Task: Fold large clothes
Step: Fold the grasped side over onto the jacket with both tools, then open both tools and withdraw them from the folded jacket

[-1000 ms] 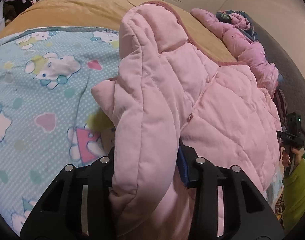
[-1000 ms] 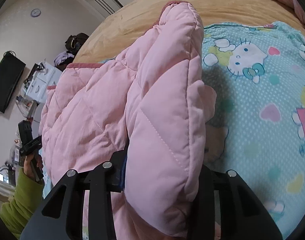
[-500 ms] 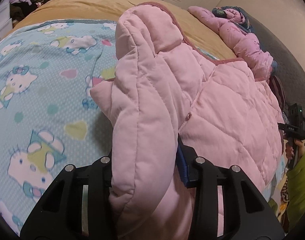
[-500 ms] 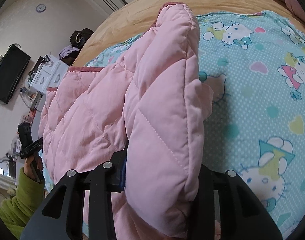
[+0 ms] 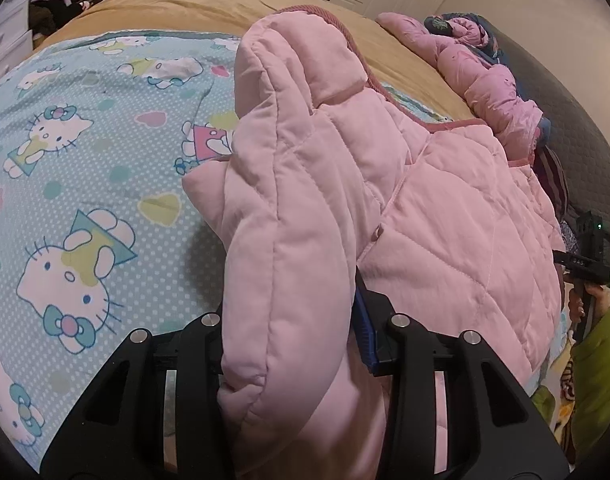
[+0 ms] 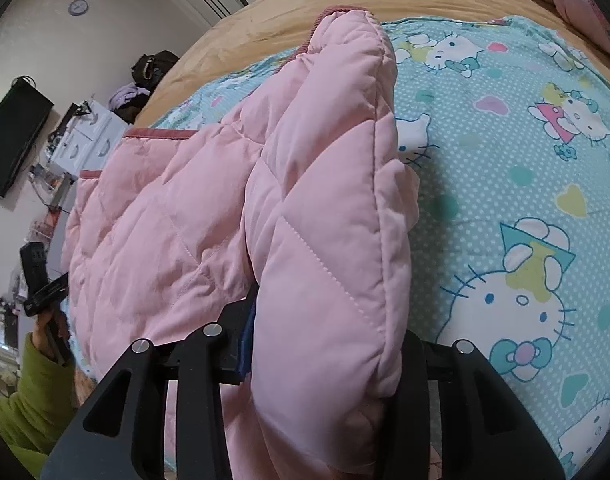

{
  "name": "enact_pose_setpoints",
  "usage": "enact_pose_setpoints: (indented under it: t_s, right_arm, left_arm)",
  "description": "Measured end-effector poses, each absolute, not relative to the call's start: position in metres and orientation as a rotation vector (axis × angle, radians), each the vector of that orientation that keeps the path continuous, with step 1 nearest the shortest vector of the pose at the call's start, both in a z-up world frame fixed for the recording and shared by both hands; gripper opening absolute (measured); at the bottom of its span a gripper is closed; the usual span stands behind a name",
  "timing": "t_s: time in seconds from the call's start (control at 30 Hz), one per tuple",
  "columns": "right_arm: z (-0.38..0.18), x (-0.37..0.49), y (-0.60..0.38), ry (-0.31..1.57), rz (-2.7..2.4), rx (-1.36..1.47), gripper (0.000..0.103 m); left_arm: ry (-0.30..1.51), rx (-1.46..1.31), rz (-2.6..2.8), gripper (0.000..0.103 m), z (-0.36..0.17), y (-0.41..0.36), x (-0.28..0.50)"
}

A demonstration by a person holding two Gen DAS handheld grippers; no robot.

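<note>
both grippers clamped on the pink quilted jacket

my left gripper [image 5: 289,344] pinches one padded fold of the jacket [image 5: 425,208]; my right gripper [image 6: 325,356], jaws easing apart, has another fold between them, over the bed's [image 6: 525,184] cartoon-cat sheet.

Both grippers are the same chunky black plastic. The left gripper [image 5: 289,344] has triangular cutouts in its finger arms, four round silver screws across the top and a blue pad [image 5: 363,332] at 3 o'clock. The right gripper [image 6: 325,344] matches. The person's sleeve [image 6: 33,408] is lime-green fleece.
</note>
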State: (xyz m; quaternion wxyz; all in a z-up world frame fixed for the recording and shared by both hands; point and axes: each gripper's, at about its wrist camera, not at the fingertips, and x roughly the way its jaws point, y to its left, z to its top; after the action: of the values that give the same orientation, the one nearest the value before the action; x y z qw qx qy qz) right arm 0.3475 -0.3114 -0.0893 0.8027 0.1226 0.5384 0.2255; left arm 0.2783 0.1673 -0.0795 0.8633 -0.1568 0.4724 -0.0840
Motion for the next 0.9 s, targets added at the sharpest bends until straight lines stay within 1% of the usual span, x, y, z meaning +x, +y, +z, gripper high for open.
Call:
enact_pose_setpoints:
  t_s: [0.37, 0.6, 0.67, 0.73, 0.8, 0.87, 0.9]
  right_arm:
    - [-0.092, 0.343, -0.305, 1.157, 0.465, 0.262, 0.039]
    - [-0.096, 0.35, -0.303, 1.161, 0.443, 0.251, 0.042]
    - [-0.096, 0.35, -0.303, 1.165, 0.426, 0.252, 0.046]
    - [-0.097, 0.351, -0.302, 1.172, 0.399, 0.255, 0.053]
    - [-0.097, 0.351, -0.3, 1.171, 0.381, 0.259, 0.056]
    - [-0.096, 0.349, -0.3, 1.17, 0.349, 0.247, 0.065]
    - [-0.095, 0.348, -0.299, 1.167, 0.324, 0.234, 0.071]
  left_arm:
    - [0.989, -0.303, -0.173, 0.032, -0.078, 0.161, 0.266]
    - [0.996, -0.315, -0.17, 0.032, -0.082, 0.163, 0.266]
    - [0.996, -0.318, -0.168, 0.032, -0.081, 0.162, 0.265]
    - [0.996, -0.314, -0.169, 0.033, -0.081, 0.162, 0.265]
    - [0.997, -0.315, -0.165, 0.034, -0.081, 0.163, 0.266]
    - [1.0, -0.311, -0.156, 0.035, -0.08, 0.161, 0.267]
    - [1.0, -0.309, -0.153, 0.036, -0.08, 0.161, 0.267]
